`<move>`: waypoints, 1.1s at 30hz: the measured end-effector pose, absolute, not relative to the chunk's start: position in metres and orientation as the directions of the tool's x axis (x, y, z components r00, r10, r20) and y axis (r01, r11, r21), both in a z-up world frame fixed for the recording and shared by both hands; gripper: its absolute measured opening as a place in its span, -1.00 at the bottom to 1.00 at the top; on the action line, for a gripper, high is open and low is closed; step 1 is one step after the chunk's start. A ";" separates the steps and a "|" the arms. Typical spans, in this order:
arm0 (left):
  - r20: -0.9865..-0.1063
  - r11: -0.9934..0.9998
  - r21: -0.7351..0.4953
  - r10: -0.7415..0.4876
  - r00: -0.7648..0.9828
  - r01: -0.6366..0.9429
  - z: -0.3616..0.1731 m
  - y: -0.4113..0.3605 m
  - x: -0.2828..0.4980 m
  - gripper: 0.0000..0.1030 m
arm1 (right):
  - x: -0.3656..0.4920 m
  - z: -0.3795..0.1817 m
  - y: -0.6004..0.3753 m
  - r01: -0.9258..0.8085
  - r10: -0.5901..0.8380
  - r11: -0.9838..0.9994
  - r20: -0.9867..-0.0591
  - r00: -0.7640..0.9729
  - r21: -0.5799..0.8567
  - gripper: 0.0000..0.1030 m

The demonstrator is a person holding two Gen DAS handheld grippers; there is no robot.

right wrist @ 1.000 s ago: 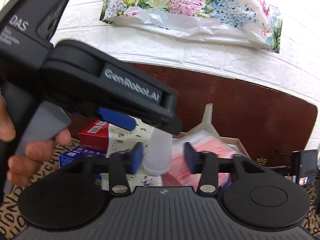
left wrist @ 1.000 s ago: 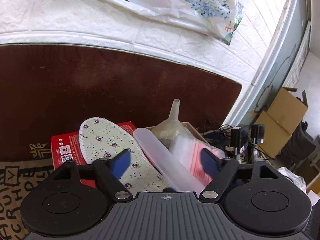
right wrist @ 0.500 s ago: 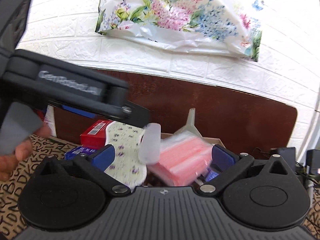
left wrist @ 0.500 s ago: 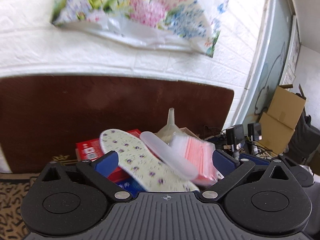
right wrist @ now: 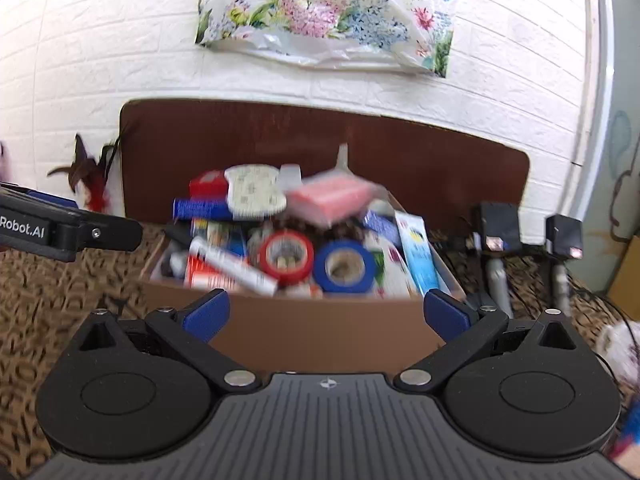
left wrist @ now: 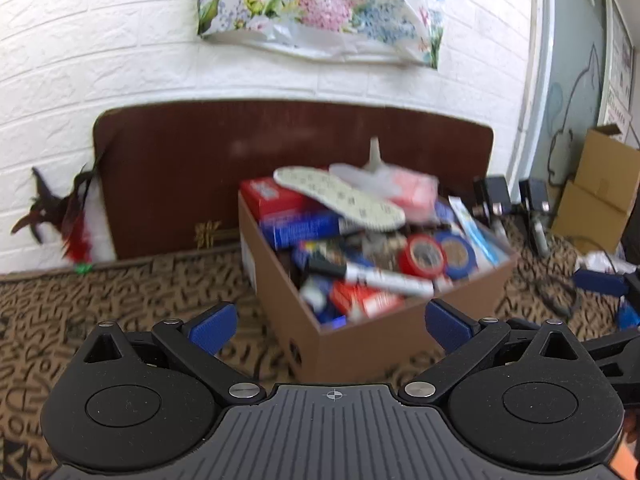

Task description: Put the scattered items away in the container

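Left tool [left wrist: 326, 326]: fingers spread wide, holding nothing; it had pulled back from close over the pile a second earlier, when its fingers bracketed the clear tube.
Right tool [right wrist: 326, 316]: also spread wide and empty, likewise drawn back from the pile.
Surface: a patterned brown cloth [left wrist: 120, 292] covered it; whether floor or tabletop could not be told.
Container: a cardboard box [right wrist: 320, 332] sat just beyond both tools, heaped above its rim.
Contents: white marker [left wrist: 384, 276], red tape roll [right wrist: 286, 256], blue tape roll [right wrist: 344, 266]; on top, floral insole [left wrist: 340, 198], pink packet [right wrist: 330, 196], clear funnel [left wrist: 374, 158].
Meaning: the tube appeared released; tidying looked nearly or fully done.
Left view only: cardboard cartons [left wrist: 596, 188] far right.
Right view only: the other tool's arm at the left edge.
Backdrop: dark brown board [right wrist: 400, 152], white brick wall, floral bag [right wrist: 324, 16].
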State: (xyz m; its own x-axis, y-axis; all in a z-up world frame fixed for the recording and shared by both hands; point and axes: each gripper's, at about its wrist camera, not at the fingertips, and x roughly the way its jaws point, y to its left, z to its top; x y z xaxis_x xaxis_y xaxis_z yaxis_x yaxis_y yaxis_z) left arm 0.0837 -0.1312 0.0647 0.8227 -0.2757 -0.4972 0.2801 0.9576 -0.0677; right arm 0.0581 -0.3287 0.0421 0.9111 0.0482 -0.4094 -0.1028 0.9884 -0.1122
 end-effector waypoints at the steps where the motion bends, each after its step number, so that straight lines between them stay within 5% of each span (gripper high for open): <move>1: -0.502 0.959 -0.054 -0.267 0.823 0.278 0.064 -0.131 0.077 1.00 | 0.050 0.041 -0.328 -0.104 0.045 0.987 -0.414 0.909 -0.119 0.99; 14: -0.451 0.969 -0.014 -0.227 0.863 0.247 0.079 -0.124 0.016 1.00 | -0.011 0.059 -0.325 -0.084 0.037 0.991 -0.403 0.914 -0.101 0.99; 33: -0.511 0.968 0.022 -0.204 0.835 0.251 0.066 -0.131 0.013 1.00 | -0.026 0.057 -0.312 -0.099 0.044 0.989 -0.417 0.908 -0.110 0.99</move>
